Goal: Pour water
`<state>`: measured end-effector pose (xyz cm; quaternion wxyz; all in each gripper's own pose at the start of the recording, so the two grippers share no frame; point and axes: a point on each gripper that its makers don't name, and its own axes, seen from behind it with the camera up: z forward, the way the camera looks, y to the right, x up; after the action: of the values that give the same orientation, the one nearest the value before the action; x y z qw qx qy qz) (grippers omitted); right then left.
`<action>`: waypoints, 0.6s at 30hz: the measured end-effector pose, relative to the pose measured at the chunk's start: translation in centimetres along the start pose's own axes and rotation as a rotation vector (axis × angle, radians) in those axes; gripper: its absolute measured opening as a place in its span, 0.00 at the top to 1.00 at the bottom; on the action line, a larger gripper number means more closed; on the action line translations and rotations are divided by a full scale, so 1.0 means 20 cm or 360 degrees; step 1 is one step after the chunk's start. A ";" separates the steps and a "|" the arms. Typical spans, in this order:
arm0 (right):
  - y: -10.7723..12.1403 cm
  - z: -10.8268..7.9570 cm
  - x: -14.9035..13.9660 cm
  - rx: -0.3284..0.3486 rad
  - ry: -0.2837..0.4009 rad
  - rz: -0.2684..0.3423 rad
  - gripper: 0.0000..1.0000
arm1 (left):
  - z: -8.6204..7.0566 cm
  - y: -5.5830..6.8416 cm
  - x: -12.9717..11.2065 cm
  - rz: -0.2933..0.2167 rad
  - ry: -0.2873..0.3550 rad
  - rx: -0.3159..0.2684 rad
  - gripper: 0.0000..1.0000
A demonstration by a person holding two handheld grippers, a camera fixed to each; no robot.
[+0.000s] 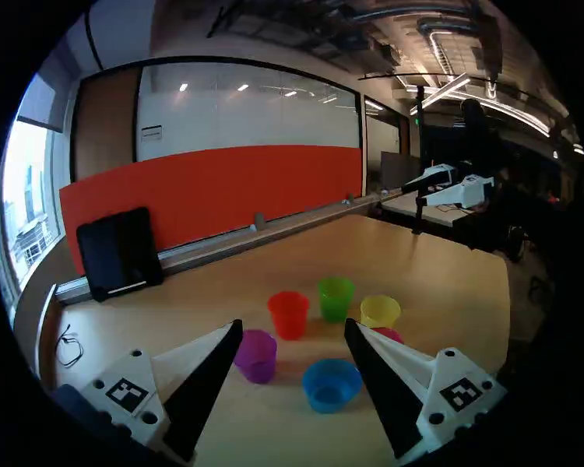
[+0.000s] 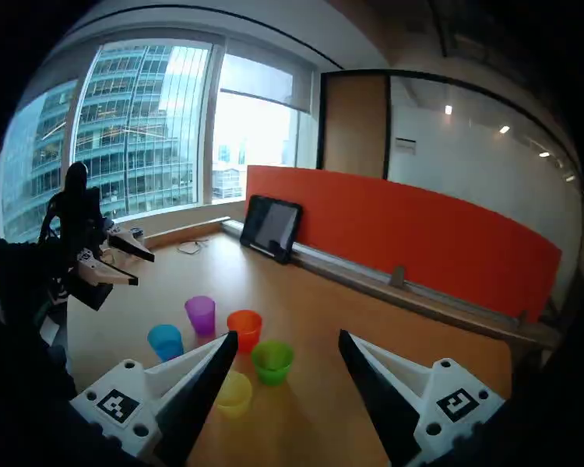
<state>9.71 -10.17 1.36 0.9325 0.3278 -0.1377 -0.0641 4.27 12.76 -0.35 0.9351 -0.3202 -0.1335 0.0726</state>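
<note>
Small cups bunched close on table [image 1: 432,265], easy reach for both hands: red cup [image 1: 289,314], green cup [image 1: 335,298], yellow cup [image 1: 380,311], purple cup [image 1: 256,356], blue cup [image 1: 331,384]. Water inside: cannot tell. Left gripper [image 1: 292,321] poised over bunch, jaws wide, empty, likely choosing cup. Right gripper [image 2: 286,333] opposite side, jaws wide, empty. Tablet [image 2: 270,226] leans on partition [image 2: 416,226] behind.

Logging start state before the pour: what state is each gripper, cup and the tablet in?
left gripper: open, holding nothing
right gripper: open, holding nothing
purple cup: upright
blue cup: upright
red cup: upright
green cup: upright
yellow cup: upright
pink cup: mostly hidden, cannot tell
tablet: propped up, screen dark
</note>
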 end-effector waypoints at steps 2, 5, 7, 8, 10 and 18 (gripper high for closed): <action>0.00 0.01 -0.02 0.0008 -0.0015 -0.0004 0.00 | 0.01 0.01 -0.03 0.0005 -0.0019 -0.0009 0.03; 0.00 0.03 -0.04 0.0014 -0.0038 -0.0011 0.00 | 0.03 0.03 -0.08 0.0008 -0.0048 -0.0022 0.03; 0.00 0.04 -0.06 0.0017 -0.0049 -0.0016 0.00 | 0.04 0.04 -0.12 0.0006 -0.0067 -0.0032 0.03; 0.00 0.05 -0.07 0.0018 -0.0054 -0.0019 0.00 | 0.05 0.05 -0.13 0.0005 -0.0076 -0.0037 0.03; 0.00 0.06 -0.08 0.0022 -0.0064 -0.0023 0.00 | 0.06 0.06 -0.17 0.0001 -0.0096 -0.0046 0.03; 0.00 0.08 -0.11 0.0034 -0.0097 -0.0041 0.00 | 0.09 0.11 -0.30 0.0014 -0.0173 -0.0086 0.03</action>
<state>7.08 -10.78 2.09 0.9234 0.3372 -0.1625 -0.0848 -2.18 14.27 -1.62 0.9171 -0.3416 -0.1847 0.0903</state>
